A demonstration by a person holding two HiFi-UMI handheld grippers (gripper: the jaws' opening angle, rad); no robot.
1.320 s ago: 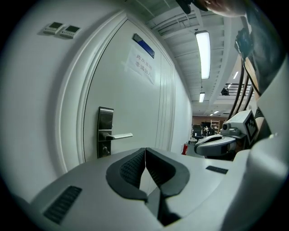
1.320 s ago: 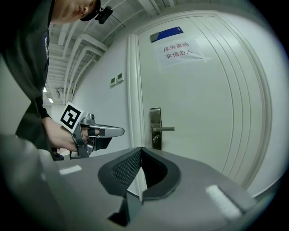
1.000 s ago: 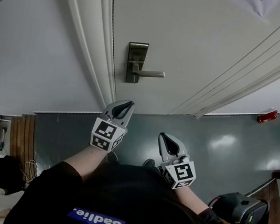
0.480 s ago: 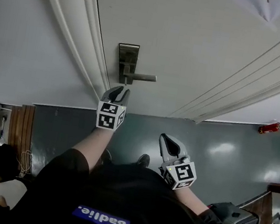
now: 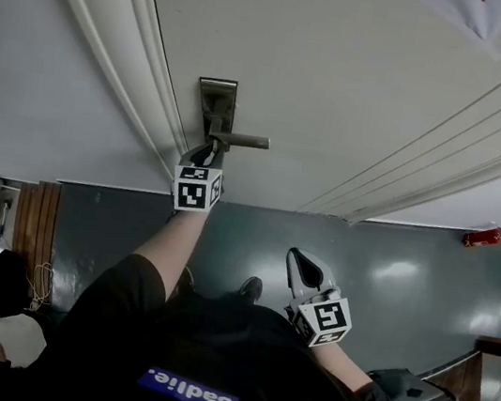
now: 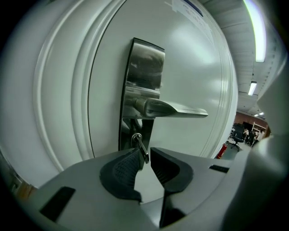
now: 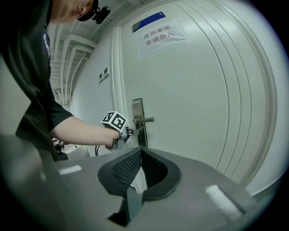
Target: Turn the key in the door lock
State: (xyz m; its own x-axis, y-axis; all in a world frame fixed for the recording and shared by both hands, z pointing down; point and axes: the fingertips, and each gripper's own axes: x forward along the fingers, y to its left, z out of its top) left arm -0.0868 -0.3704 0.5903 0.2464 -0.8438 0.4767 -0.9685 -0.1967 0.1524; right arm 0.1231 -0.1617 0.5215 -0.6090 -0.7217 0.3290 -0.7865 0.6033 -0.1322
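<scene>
**Key approach: grip not yet taken**

The key (image 6: 141,146) stands in the lock directly below the lever handle (image 6: 174,108). The left gripper (image 6: 146,153) has just been opening. Its jaws stand spread with the key's outer end between the tips, seemingly brushing one pad, though contact is hard to confirm. Recommended: advance further under the handle, centre the key between the pads, close firmly, then roll about the key's own axis. The right gripper (image 7: 140,151), well back from the handle, is pressed together and empty.
</scene>
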